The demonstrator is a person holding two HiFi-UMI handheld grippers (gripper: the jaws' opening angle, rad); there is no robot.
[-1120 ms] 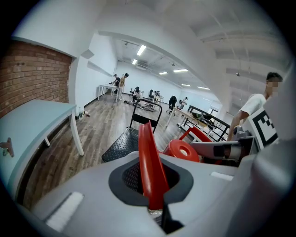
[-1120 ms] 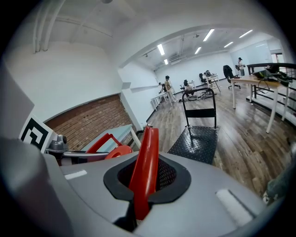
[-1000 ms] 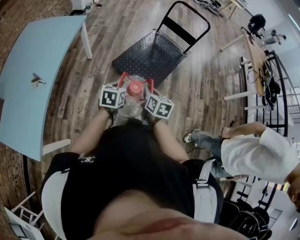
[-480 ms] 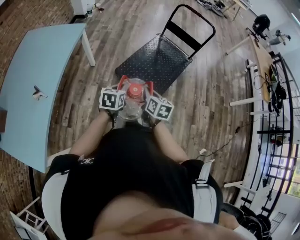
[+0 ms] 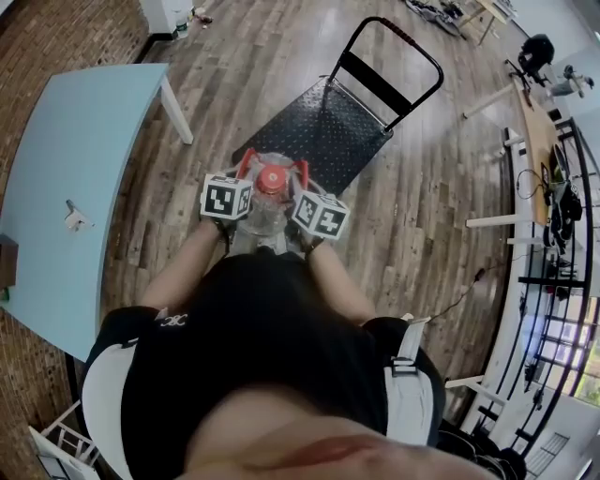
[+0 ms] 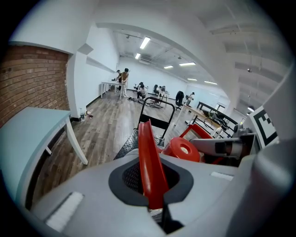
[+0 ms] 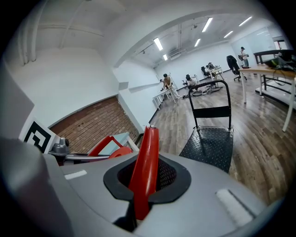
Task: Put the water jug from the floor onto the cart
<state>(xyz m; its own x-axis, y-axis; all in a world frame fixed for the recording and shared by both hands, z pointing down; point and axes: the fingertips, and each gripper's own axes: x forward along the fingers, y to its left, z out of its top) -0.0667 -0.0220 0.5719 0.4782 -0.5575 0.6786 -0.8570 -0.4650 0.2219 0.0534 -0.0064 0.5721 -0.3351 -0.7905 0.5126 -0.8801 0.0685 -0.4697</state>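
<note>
The clear water jug (image 5: 263,212) with a red cap (image 5: 270,178) hangs in front of my body, off the floor, and I carry it by its two red side handles. My left gripper (image 5: 242,176) is shut on the left red handle (image 6: 149,163). My right gripper (image 5: 302,186) is shut on the right red handle (image 7: 144,169). The red cap (image 6: 183,149) shows between the two grippers. The black flat cart (image 5: 317,126) with its upright push handle (image 5: 392,64) stands on the wood floor just beyond the jug. The cart (image 7: 209,145) lies ahead in the right gripper view.
A light blue table (image 5: 66,178) stands at the left, one white leg (image 5: 175,110) near the cart. White desks and black racks (image 5: 553,216) line the right side. A brick wall (image 5: 56,28) runs along the far left. A cable (image 5: 466,291) trails on the floor at right.
I have walked forward with the jug, so the cart now lies closer under the grippers. The crouching person at the right has left the view. Both grips are unchanged.
</note>
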